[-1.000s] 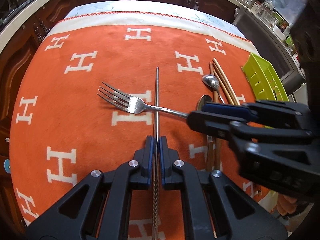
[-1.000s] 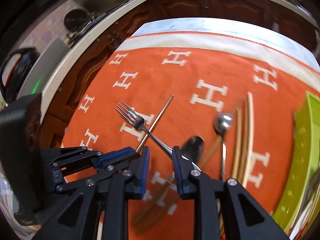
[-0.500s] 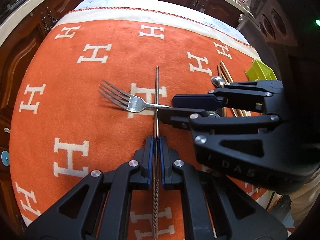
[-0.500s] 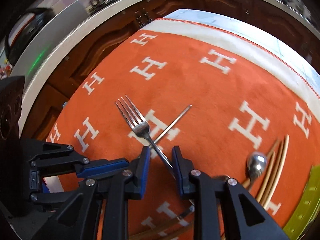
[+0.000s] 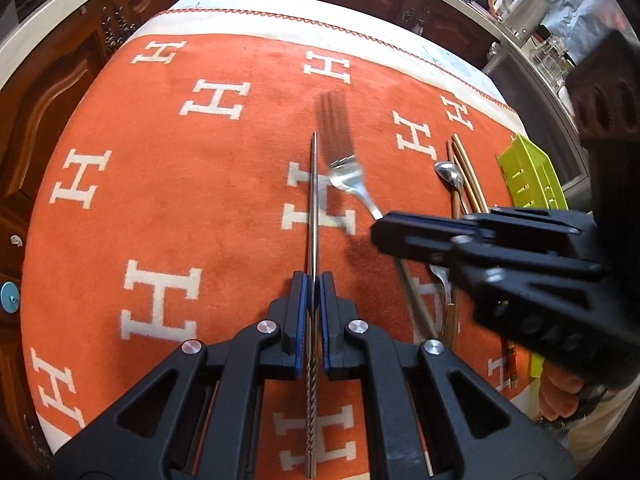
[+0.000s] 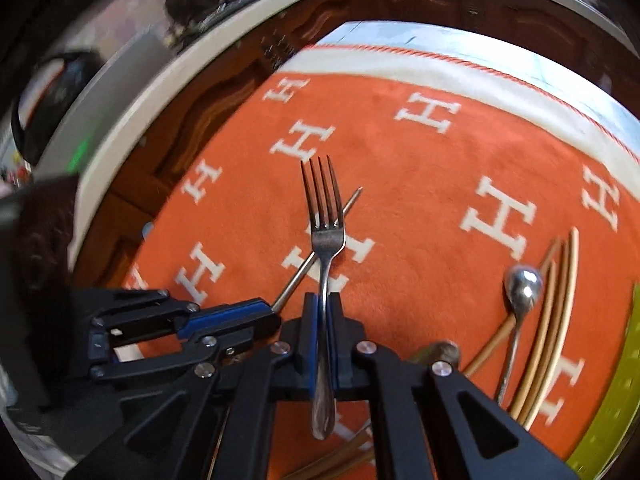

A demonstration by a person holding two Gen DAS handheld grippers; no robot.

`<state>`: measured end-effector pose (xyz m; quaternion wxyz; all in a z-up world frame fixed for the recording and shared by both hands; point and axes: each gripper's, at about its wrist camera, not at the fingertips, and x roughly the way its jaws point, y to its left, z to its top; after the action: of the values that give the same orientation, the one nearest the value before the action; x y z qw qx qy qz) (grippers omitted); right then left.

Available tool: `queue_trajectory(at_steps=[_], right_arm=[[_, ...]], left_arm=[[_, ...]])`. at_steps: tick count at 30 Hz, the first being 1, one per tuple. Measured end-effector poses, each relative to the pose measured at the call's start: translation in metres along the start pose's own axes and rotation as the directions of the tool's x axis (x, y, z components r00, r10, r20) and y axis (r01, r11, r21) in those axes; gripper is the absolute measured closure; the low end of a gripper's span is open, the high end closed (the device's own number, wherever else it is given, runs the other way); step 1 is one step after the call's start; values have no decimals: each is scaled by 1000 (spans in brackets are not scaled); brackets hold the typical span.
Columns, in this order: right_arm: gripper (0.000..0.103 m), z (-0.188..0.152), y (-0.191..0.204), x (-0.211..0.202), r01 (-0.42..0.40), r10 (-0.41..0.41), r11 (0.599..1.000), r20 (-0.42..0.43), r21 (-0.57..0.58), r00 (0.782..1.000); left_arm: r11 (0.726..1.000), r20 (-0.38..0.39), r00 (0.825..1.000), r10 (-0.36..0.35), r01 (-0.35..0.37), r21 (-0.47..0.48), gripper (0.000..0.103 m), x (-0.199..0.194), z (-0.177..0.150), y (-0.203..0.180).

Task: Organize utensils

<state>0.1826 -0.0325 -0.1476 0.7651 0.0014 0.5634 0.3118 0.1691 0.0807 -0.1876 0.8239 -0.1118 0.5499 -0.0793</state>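
Nearest the left wrist camera, the left gripper [image 5: 314, 280] has its blue-padded jaws pressed together on a slim metal chopstick [image 5: 315, 208], whose twisted grip end runs back between the black fingers while its smooth tip points away over the cloth. In the right wrist view the right gripper [image 6: 325, 300] has just closed its jaws and now pinches the handle of a steel fork [image 6: 325, 224], the rounded handle end sticking out behind the pads and the four tines pointing away above the cloth. There the fork crosses in front of the chopstick; in the left view the fork head sits just to the right of the chopstick's far part. Both utensils are over an orange cloth [image 5: 224, 200] woven with large white "H" letters, the only writing that can be read, with a pale border and red zigzag stitching at its far edge. To the right on the cloth lie a steel spoon [image 6: 522, 284], touching several wooden chopsticks [image 6: 560, 304] beside it, with more wooden sticks partly hidden under the right gripper. Further right sits a lime-green slotted plastic tray [image 5: 532, 172]. Beyond the cloth stand dark carved wooden cabinet doors [image 5: 48, 92] under a light countertop edge, with blurred kitchen items behind.
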Motion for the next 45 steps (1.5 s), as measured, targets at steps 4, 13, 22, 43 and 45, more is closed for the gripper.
queue_trajectory(at_steps=[4, 13, 22, 43, 45], right_arm=[[99, -7, -6, -22, -28, 24, 997, 64, 70, 998], [99, -40, -25, -92, -14, -25, 979, 183, 206, 983], [99, -91, -64, -184, 92, -196, 931, 272, 352, 942], [98, -163, -162, -196, 264, -398, 789, 134, 554, 908], [98, -162, -165, -190, 266, -393, 788, 121, 555, 912]], left_arm=[[1000, 22, 1000, -5, 5, -3, 99, -12, 0, -3], [998, 89, 995, -52, 48, 43, 99, -59, 7, -42], [977, 119, 977, -174, 156, 146, 99, -98, 24, -128], [944, -142, 953, -266, 288, 162, 99, 13, 23, -289], [947, -159, 954, -254, 279, 161, 99, 25, 22, -289]])
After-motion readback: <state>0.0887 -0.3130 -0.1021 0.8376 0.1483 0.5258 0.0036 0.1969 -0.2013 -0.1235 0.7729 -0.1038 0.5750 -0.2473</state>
